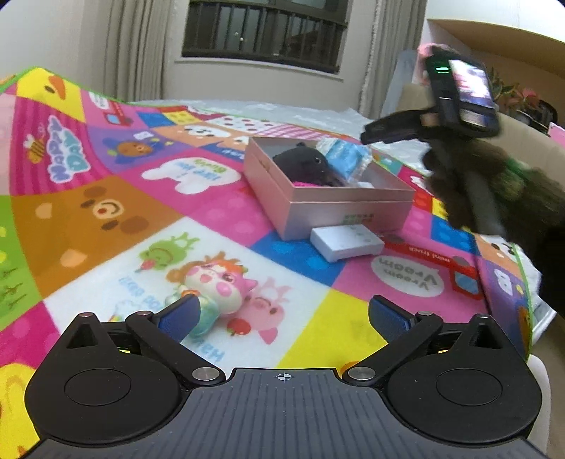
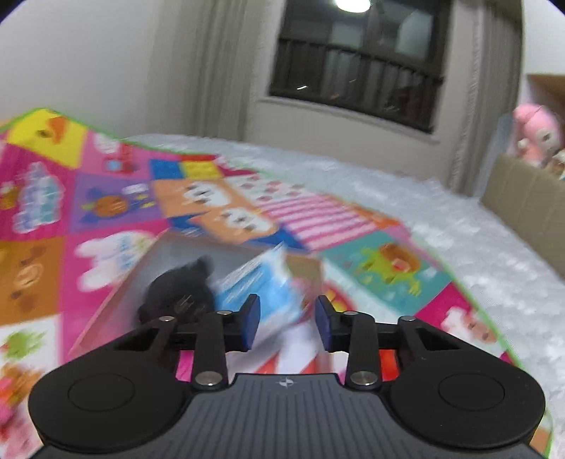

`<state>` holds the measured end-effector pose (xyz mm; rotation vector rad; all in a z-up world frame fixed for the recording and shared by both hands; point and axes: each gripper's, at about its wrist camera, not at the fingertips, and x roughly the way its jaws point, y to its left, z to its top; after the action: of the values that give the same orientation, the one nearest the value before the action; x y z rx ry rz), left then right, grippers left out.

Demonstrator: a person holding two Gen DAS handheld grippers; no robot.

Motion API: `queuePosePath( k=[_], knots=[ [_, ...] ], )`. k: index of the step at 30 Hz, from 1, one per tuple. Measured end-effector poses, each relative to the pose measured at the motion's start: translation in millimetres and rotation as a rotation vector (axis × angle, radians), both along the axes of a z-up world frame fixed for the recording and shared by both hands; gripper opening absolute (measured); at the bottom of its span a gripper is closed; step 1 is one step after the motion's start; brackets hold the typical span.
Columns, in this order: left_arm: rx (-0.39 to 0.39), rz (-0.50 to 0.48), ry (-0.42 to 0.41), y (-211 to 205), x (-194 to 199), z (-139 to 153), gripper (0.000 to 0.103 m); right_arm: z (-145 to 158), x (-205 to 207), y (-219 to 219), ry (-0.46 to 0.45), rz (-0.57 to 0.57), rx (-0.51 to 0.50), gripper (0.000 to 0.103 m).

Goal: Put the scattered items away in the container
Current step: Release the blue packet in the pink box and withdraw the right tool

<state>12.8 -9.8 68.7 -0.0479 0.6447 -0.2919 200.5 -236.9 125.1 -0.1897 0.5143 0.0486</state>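
The pink box (image 1: 328,212) stands mid-mat and holds a black plush (image 1: 303,162) and a blue packet (image 1: 344,155). A small white box (image 1: 348,242) lies against its front wall, and a red mini-truck carton (image 1: 441,257) lies to the right. My left gripper (image 1: 282,310) is open wide, low over the mat, with a pink cow figurine (image 1: 219,282) just beyond its left finger. A dark fuzzy sleeve (image 1: 476,183) carries my right gripper (image 1: 374,132) above the box's right side. In the blurred right wrist view my right gripper (image 2: 286,307) has a narrow gap with nothing in it, over the blue packet (image 2: 261,282) and black plush (image 2: 180,286).
A colourful play mat (image 1: 106,212) covers the surface, with a bubble-wrap sheet (image 2: 459,229) beyond its green edge. A cardboard carton (image 2: 522,197) with a pink plush (image 2: 536,134) stands at the far right. Curtains and a barred window (image 1: 265,31) are behind.
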Motion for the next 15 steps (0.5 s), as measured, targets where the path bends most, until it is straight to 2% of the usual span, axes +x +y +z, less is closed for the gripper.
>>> queuePosePath(
  k=[2, 4, 6, 7, 9, 12, 15],
  knots=[
    [0.011, 0.021, -0.006, 3.6, -3.3, 1.6, 0.103, -6.5, 26.4, 1.9, 0.038, -0.025, 0.018, 0.032],
    [0.015, 0.047, -0.004, 10.7, -4.8, 2.5, 0.103, -15.9, 47.9, 1.6, 0.115, -0.055, 0.051, 0.031],
    [0.012, 0.071, 0.001, 18.3, -4.3, 2.3, 0.103, -20.1, 50.2, -0.2, 0.179, -0.055, 0.138, 0.022],
    [0.008, 0.085, 0.005, 22.1, -3.0, 1.5, 0.103, -19.5, 44.6, 1.8, 0.18, -0.037, 0.159, 0.022],
    [-0.006, 0.106, 0.018, 26.7, 0.4, -0.5, 0.103, -17.6, 33.8, 6.4, 0.186, -0.008, 0.153, 0.022],
    [-0.035, 0.116, 0.032, 26.8, 2.8, -3.8, 0.103, -19.6, 32.7, 0.3, 0.233, -0.062, 0.109, 0.022],
    [-0.044, 0.096, 0.037, 20.5, 0.0, -7.2, 0.103, -28.1, 33.7, -13.0, 0.302, -0.074, 0.113, 0.022]
  ],
)
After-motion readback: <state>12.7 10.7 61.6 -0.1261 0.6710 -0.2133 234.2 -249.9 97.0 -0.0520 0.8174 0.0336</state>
